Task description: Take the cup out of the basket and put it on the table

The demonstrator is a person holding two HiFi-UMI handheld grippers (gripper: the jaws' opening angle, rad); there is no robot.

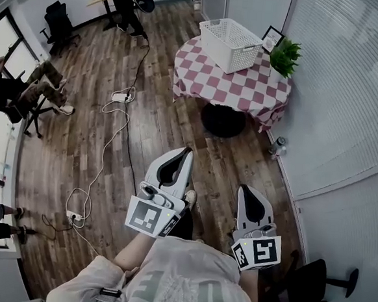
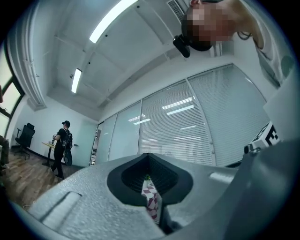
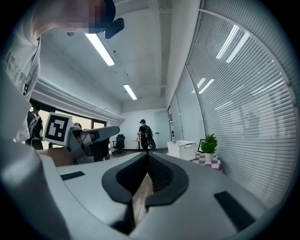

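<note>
White slatted plastic basket (image 1: 230,45) on red-checked round table (image 1: 246,86): far ahead, well apart | cup unseen | left gripper (image 1: 185,153) seemingly nearer, jaws together, empty | right gripper (image 1: 246,192) likewise closed, empty

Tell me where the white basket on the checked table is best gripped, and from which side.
Probably the top rim of the white basket, from above, straddling one wall. It stands upright with its top open and its slatted walls look thin, while the body looks too broad to span. The near rim seems freest; the plant stands close at its right in the head view.
</note>
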